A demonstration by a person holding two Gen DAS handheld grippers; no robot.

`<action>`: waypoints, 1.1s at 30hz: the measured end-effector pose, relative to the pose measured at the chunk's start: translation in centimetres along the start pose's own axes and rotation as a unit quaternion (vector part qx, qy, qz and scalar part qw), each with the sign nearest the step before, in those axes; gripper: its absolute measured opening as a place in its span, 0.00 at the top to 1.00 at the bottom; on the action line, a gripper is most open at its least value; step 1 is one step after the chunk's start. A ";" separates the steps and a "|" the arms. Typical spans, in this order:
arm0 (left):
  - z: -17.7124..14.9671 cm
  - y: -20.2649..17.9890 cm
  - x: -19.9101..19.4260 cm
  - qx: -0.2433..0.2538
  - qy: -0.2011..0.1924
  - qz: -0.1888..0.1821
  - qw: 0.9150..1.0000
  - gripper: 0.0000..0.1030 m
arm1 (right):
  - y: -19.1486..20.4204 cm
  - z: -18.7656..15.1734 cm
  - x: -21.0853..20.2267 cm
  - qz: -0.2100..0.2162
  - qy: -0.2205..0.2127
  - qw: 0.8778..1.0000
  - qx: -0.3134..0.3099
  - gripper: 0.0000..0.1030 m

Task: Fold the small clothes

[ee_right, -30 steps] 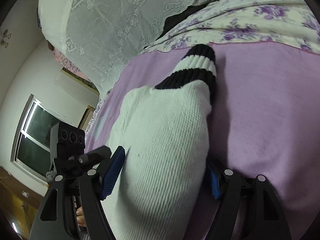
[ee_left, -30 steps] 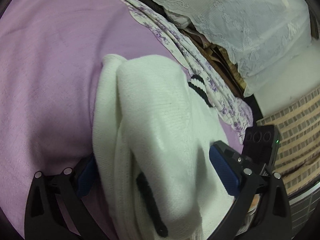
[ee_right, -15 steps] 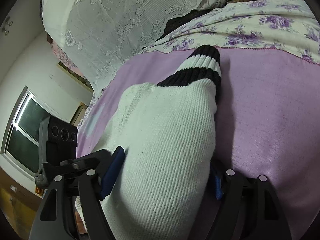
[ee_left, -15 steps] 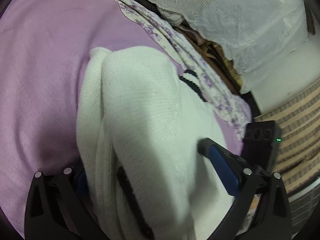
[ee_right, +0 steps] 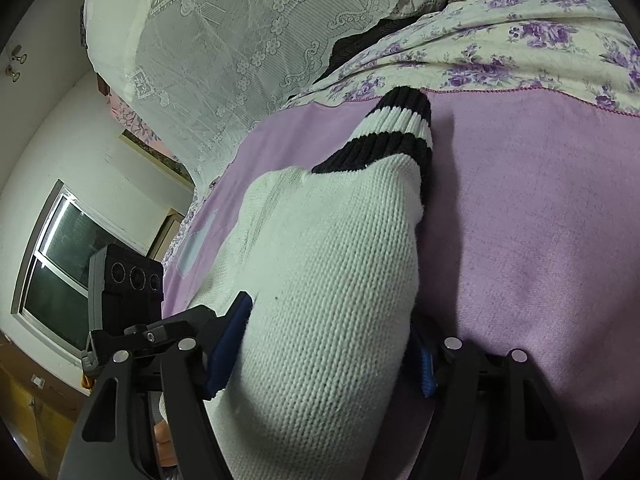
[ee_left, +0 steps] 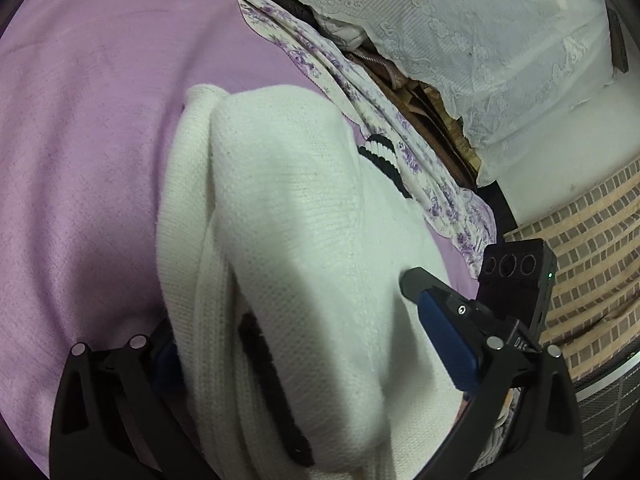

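A cream knit sweater with a black-and-white striped cuff lies bunched on the purple blanket. My left gripper stands wide around its thick folds. The left finger is buried under the knit and the blue pad of the right finger shows beside it. In the right wrist view the sweater fills the gap of my right gripper. Its jaws are closing, with both blue pads against the knit. The striped cuff points away from me.
A floral purple-and-white sheet borders the blanket at the far side, with stacked bedding under a white lace cover behind it. A woven mat lies at the right. A window is at the left.
In the left wrist view the sweater has slid slightly left between the fingers. The right wrist view is nearly unchanged, with the left pad now tighter against the knit.
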State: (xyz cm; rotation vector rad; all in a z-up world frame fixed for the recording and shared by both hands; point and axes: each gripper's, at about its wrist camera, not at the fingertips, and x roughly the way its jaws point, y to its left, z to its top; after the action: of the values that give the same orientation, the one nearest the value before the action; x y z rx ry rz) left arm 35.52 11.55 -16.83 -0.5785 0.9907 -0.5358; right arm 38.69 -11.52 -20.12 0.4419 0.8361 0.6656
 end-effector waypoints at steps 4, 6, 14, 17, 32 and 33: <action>-0.2 -0.5 0.2 0.016 -0.005 0.012 1.000 0.04 | 0.0 0.0 0.0 0.000 0.000 1.000 -0.001 0.30; -0.2 -0.5 0.3 0.018 -0.004 0.014 1.000 0.04 | 0.0 -0.1 -0.1 0.000 0.000 1.000 -0.003 0.30; -0.2 -1.2 0.3 0.039 -0.018 0.050 0.998 0.19 | 0.6 -0.2 0.1 -0.019 0.000 1.000 -0.021 0.28; -0.2 -1.0 0.1 0.039 -0.027 0.059 0.997 0.29 | 1.1 -0.5 0.1 -0.036 -0.005 0.999 -0.034 0.32; -2.7 -3.8 -3.6 0.088 -0.081 0.097 0.988 0.57 | 6.5 -1.8 -2.5 -0.024 -0.059 0.991 -0.117 0.50; -2.9 -3.9 -4.0 0.088 -0.084 0.099 0.988 0.57 | 7.1 -2.0 -2.6 -0.023 -0.060 0.990 -0.123 0.50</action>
State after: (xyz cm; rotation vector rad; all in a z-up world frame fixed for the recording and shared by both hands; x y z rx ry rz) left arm 30.57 10.70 -13.00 -0.3564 0.8212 -0.3865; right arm 33.27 -8.00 -15.71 0.2366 0.6394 0.6827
